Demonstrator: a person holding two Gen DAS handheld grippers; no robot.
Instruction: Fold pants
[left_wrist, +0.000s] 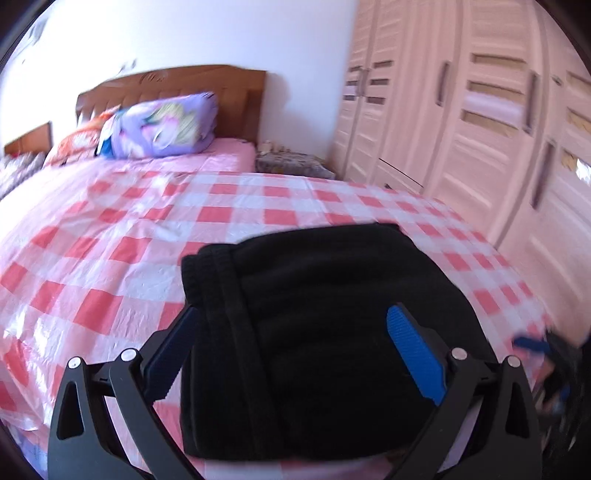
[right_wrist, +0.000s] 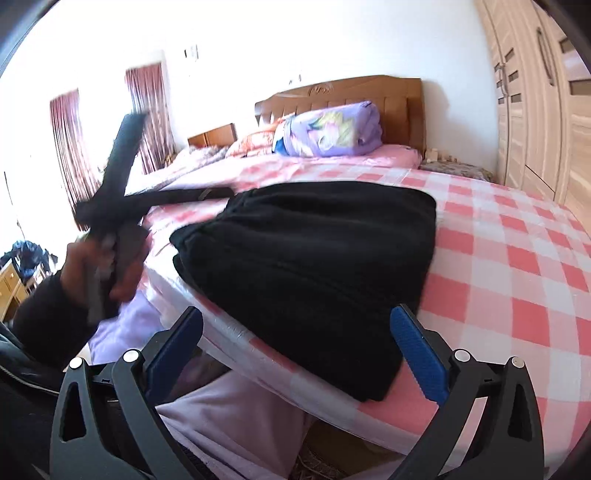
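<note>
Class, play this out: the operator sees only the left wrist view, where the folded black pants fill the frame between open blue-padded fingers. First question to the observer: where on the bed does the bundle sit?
Observer: The folded black fleece pants lie at the bed's near edge, over the pink checked sheet.
Operator: Is my left gripper touching them?
Observer: No. It is lifted to their left, open.
Operator: And the right gripper?
Observer: Open, holding nothing, by the near corner.

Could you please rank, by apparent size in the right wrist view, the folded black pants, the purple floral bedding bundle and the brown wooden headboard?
1. Folded black pants, though nearness to the camera inflates them.
2. Brown wooden headboard.
3. Purple floral bedding bundle.
</note>
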